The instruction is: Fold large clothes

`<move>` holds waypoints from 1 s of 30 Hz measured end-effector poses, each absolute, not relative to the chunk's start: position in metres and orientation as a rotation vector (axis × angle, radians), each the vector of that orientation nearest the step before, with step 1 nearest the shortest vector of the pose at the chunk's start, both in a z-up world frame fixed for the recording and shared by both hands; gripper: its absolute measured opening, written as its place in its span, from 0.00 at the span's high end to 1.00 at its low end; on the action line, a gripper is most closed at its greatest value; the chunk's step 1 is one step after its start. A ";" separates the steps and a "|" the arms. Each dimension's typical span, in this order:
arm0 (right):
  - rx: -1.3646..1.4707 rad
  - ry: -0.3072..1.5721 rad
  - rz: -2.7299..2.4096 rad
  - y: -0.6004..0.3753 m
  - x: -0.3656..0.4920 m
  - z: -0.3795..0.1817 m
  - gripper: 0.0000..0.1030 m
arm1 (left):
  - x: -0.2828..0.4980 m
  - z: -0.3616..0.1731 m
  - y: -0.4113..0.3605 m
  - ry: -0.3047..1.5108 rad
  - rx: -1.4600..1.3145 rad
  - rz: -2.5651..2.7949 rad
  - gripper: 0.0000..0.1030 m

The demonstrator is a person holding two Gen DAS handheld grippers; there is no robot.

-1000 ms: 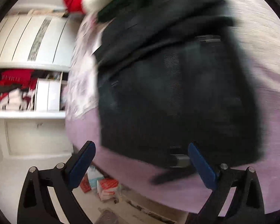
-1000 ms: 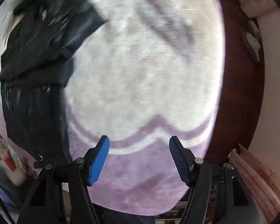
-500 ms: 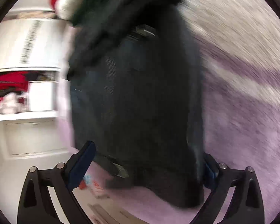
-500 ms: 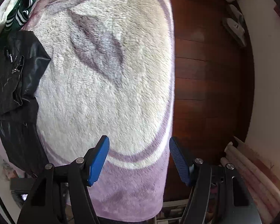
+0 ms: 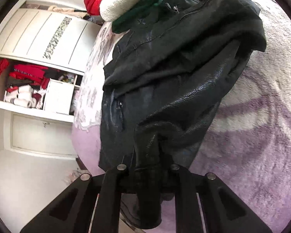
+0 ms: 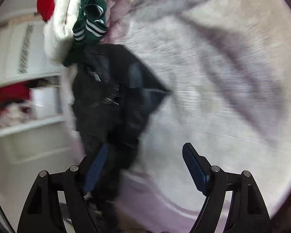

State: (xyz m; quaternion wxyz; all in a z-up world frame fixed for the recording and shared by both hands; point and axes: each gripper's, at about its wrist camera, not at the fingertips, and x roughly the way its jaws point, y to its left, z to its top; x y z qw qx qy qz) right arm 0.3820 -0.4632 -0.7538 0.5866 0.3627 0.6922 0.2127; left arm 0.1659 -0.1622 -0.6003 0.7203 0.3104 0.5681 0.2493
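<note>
Fleece, pale with lilac swirls, covers the bed (image 5: 261, 136) and carries everything in play; its plush blanket (image 6: 213, 77) gives a soft, grippy base, so anything dragged across it will likely bunch rather than slide. Spread on it near the left edge lies the black leather jacket (image 5: 174, 73), crumpled, one side doubled over itself, with its zips and pocket showing in the left wrist view. Beyond its collar end sit a red and white fleecy garment (image 5: 114, 0) and a green striped piece (image 6: 91, 25), touching or just beside the jacket. Off the bed stands a white wardrobe (image 5: 38, 58) with open shelves of clothes. The left claw (image 5: 148, 172) is clamped on the jacket's near hem, leather bunched between its narrow jaws. The right claw (image 6: 145, 167) is spread wide and holds nothing, hovering over the jacket's lower part and the blanket; its view is blurred, so whether its left finger touches the leather cannot be told. The step in hand looks like straightening the jacket for a fold. To do it well, the right claw should pinch the opposite hem corner, both should lift clear of the fleece, pull the leather taut and lay it flat, away from the pile by the collar.
</note>
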 end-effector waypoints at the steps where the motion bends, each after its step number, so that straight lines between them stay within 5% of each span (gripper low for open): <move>1: 0.908 1.620 0.519 -0.453 0.386 -0.762 0.21 | 0.166 -0.599 -0.160 1.256 0.682 0.550 0.89; 13: 1.419 1.646 0.632 -0.388 0.404 -0.847 0.21 | 0.168 -0.601 -0.153 1.290 0.662 0.519 0.89; 15: 1.391 1.629 0.602 -0.376 0.407 -0.843 0.34 | 0.167 -0.601 -0.150 1.293 0.658 0.513 0.89; 17: 1.295 1.657 0.573 -0.364 0.410 -0.834 0.66 | 0.166 -0.600 -0.147 1.298 0.651 0.508 0.89; 19: 1.254 1.660 0.556 -0.358 0.413 -0.824 0.74 | 0.165 -0.595 -0.144 1.298 0.633 0.500 0.89; 30: 1.047 1.652 0.589 -0.275 0.445 -0.696 0.80 | 0.159 -0.521 -0.078 1.274 0.400 0.454 0.90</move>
